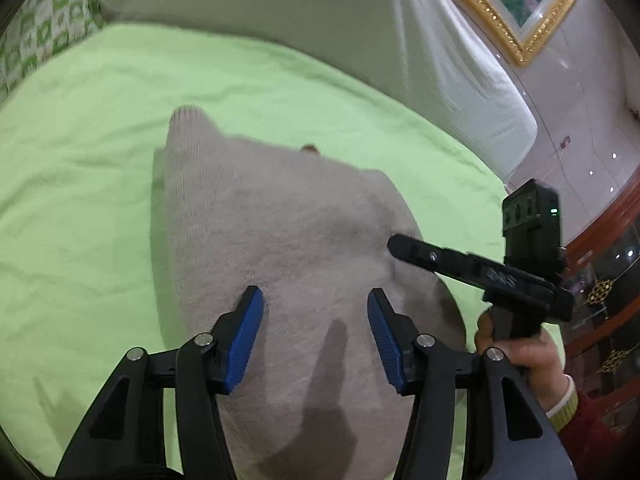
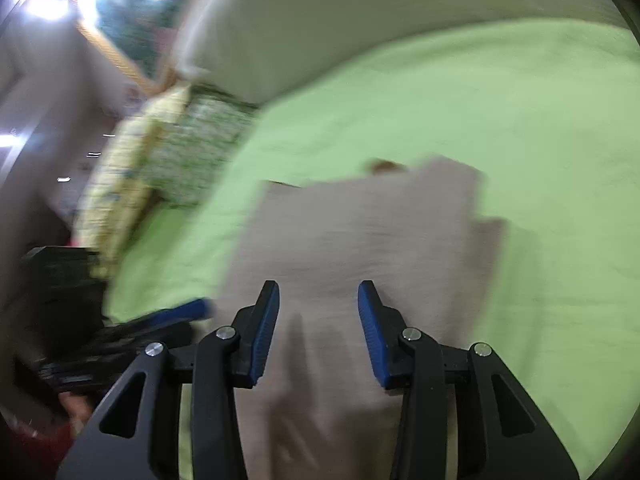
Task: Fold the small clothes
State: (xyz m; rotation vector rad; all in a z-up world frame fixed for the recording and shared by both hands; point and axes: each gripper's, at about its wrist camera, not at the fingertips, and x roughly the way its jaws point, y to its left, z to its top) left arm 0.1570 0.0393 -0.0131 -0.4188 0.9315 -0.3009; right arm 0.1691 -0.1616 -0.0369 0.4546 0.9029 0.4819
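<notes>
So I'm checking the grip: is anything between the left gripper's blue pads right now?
No. In the left wrist view the left gripper stands open over the beige garment; between its pads only that cloth shows, lying flat and ungripped.

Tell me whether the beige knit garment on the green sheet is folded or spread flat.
Folded, at least partly: the beige knit garment shows one layer lying over another, a lower edge poking out at its right side. Both grippers are open above it.

garment [image 1: 280, 248]: beige knit; sheet [image 1: 100, 140]: light green; cushion [image 1: 44, 36]: green-white check, perhaps; tongs pads [image 1: 244, 340]: blue
</notes>
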